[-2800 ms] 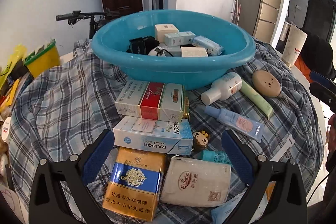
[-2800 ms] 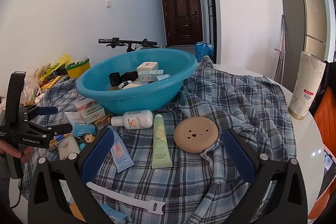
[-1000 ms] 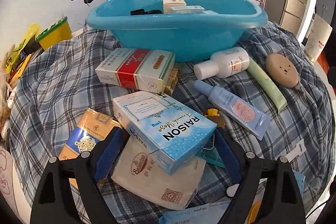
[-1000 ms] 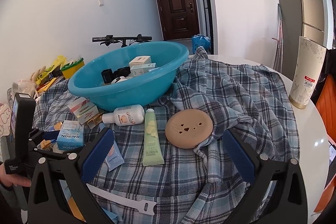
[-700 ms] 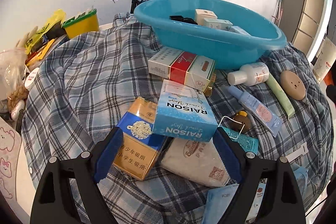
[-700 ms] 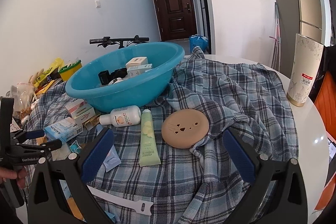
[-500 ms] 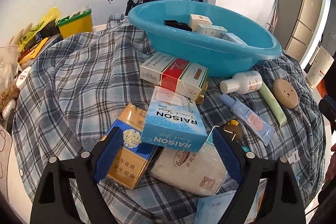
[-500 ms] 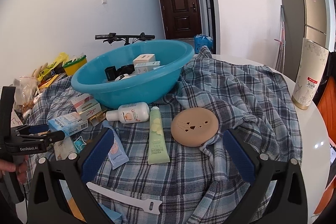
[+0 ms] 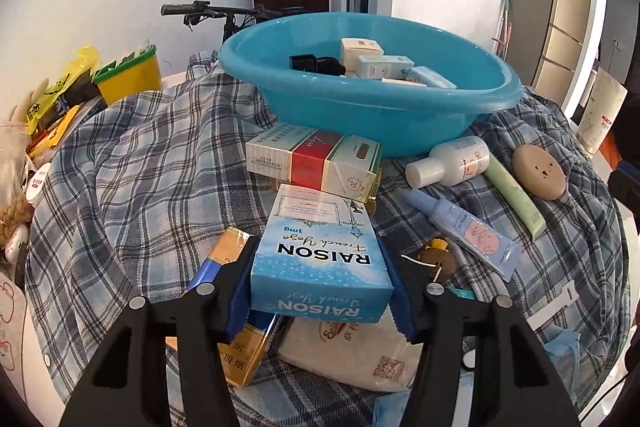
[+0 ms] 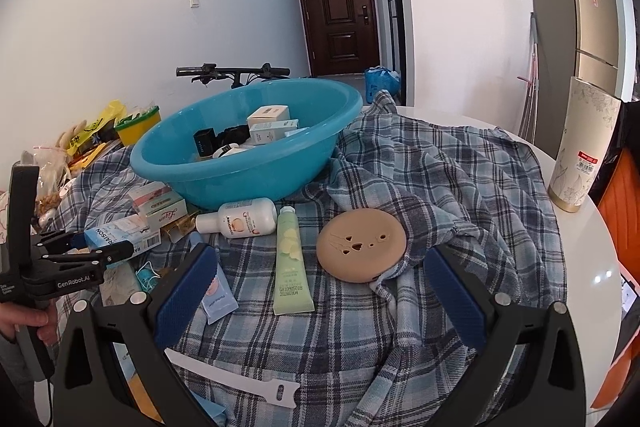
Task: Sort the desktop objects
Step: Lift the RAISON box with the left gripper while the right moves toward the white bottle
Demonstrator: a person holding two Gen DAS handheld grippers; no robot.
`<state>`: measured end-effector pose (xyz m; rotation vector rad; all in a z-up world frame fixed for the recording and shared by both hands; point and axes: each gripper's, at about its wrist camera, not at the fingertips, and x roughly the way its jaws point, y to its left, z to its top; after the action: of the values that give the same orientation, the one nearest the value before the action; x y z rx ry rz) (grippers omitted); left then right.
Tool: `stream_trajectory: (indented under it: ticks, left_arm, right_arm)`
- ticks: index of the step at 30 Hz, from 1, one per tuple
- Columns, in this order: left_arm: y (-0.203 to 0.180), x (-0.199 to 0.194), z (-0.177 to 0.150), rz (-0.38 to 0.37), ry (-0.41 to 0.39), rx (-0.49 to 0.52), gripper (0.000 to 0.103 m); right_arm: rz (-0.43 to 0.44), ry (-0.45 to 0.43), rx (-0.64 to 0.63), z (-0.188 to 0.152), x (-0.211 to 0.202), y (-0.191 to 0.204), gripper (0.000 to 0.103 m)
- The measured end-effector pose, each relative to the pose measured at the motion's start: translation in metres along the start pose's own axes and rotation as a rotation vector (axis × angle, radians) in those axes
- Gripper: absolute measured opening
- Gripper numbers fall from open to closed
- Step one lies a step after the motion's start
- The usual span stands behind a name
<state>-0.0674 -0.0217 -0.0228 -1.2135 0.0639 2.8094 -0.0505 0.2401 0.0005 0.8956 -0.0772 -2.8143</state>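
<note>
- Half a second on, the left gripper [image 9: 320, 291] has just been closing, and its blue pads now press both sides of the pale-blue RAISON box [image 9: 320, 255], which earlier lay loose between wide-set fingers.
- Clenched at its near end, the RAISON box is tilted up off the heap, above a gold-and-blue carton [image 9: 236, 311] and a beige pouch [image 9: 352, 351].
- Just beyond it lies a red-and-white carton [image 9: 314, 161], resting against the foot of the blue basin [image 9: 372, 107].
- Inside the basin sit several small boxes and dark items.
- A white bottle [image 10: 240, 218], a green tube [image 10: 291, 261], a tan round disc [image 10: 361, 245] and a blue tube [image 9: 462, 231] lie side by side on the plaid cloth [image 10: 440, 187] in front of the basin.
- The right gripper [image 10: 320, 297] hangs released over the cloth, jaws spread wide with nothing between them, the green tube and the disc just ahead.
- From the right wrist view, a hand [image 10: 24, 323] grips the left tool's handle at the frame's left edge.
- A tall patterned canister [image 10: 580, 147] stands on the bare white table [image 10: 592, 247] at far right.
</note>
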Motion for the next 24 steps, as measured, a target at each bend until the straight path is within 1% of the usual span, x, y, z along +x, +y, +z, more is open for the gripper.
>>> stream_trajectory:
  ticks: [5,9,12,14,18,22,24]
  left_arm:
    - [-0.001,-0.026,0.000,-0.035,-0.059,-0.046,0.060]
    - [-0.002,-0.037,0.000,-0.058,-0.095,-0.081,0.060]
    - [-0.004,-0.036,-0.001,-0.059,-0.100,-0.094,0.060]
    - [-0.005,-0.031,0.000,-0.041,-0.089,-0.093,0.060]
    - [-0.001,-0.025,0.002,-0.049,-0.095,-0.135,0.060]
    - [0.003,-0.023,0.003,-0.059,-0.104,-0.155,0.060]
    - [0.007,-0.021,0.003,-0.052,-0.101,-0.160,0.060]
  right_arm:
    - [0.004,0.010,-0.006,0.000,0.002,0.004,0.103]
    - [0.004,0.018,-0.027,0.001,0.002,0.011,0.103]
    - [0.008,0.024,-0.041,0.004,0.002,0.018,0.103]
    - [0.012,0.036,-0.058,0.008,0.005,0.025,0.103]
    - [0.027,0.085,-0.104,0.014,0.019,0.043,0.103]
    - [0.045,0.137,-0.092,0.019,0.038,0.057,0.103]
    - [0.052,0.161,-0.090,0.020,0.048,0.063,0.103]
